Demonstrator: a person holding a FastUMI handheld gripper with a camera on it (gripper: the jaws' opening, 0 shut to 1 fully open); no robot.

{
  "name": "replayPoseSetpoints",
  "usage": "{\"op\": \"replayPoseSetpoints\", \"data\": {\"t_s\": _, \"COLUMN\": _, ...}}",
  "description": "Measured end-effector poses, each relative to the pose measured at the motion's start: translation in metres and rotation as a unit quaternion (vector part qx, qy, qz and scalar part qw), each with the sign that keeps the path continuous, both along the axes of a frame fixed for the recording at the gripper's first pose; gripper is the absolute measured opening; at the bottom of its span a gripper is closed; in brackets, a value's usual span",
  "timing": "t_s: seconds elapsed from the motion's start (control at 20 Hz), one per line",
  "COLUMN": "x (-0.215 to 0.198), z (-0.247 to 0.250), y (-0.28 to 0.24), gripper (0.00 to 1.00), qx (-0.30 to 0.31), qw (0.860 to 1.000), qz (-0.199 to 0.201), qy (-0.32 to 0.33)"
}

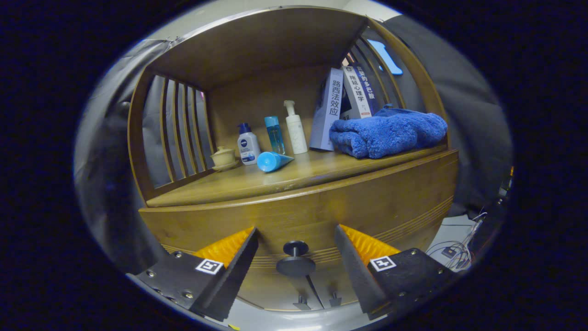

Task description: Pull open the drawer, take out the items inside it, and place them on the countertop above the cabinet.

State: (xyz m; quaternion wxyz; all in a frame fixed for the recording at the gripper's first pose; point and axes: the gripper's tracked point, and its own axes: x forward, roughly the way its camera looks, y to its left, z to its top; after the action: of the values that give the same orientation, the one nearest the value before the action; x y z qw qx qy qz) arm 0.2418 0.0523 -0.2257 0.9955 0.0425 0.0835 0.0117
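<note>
The gripper (296, 239) was held in front of the wooden cabinet (321, 211), with its two fingers spread wide and holding nothing. Between the fingers stood the round dark knob (296, 258) of the drawer (390, 216) — neither finger touched it, and the drawer front looked closed, flush with the cabinet. Above the drawer was the countertop (275, 181), a wooden shelf with slatted sides. On it, beyond the fingers, were several things: a small lidded ceramic cup (223, 157) near the left slats, then a white bottle with a dark cap (248, 144), a clear blue bottle (274, 134), and a tall white pump bottle (295, 128). A blue tube (273, 161) lay on its side just in front of these bottles. To the right two books (342, 103) leaned against the side, and a folded blue towel (388, 132) rested beside them. Some cables (452, 255) lay on the floor to the right of the cabinet.
</note>
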Motion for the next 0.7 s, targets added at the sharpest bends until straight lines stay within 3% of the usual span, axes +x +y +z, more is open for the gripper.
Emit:
{"op": "replayPoseSetpoints", "data": {"t_s": 0.4, "x": 0.002, "z": 0.002, "y": 0.007, "gripper": 0.99, "qx": -0.011, "qw": 1.000, "qz": -0.006, "qy": -0.008}}
{"op": "replayPoseSetpoints", "data": {"t_s": 0.7, "x": -0.033, "z": 0.033, "y": 0.019, "gripper": 0.99, "qx": -0.052, "qw": 0.998, "qz": 0.002, "qy": -0.023}}
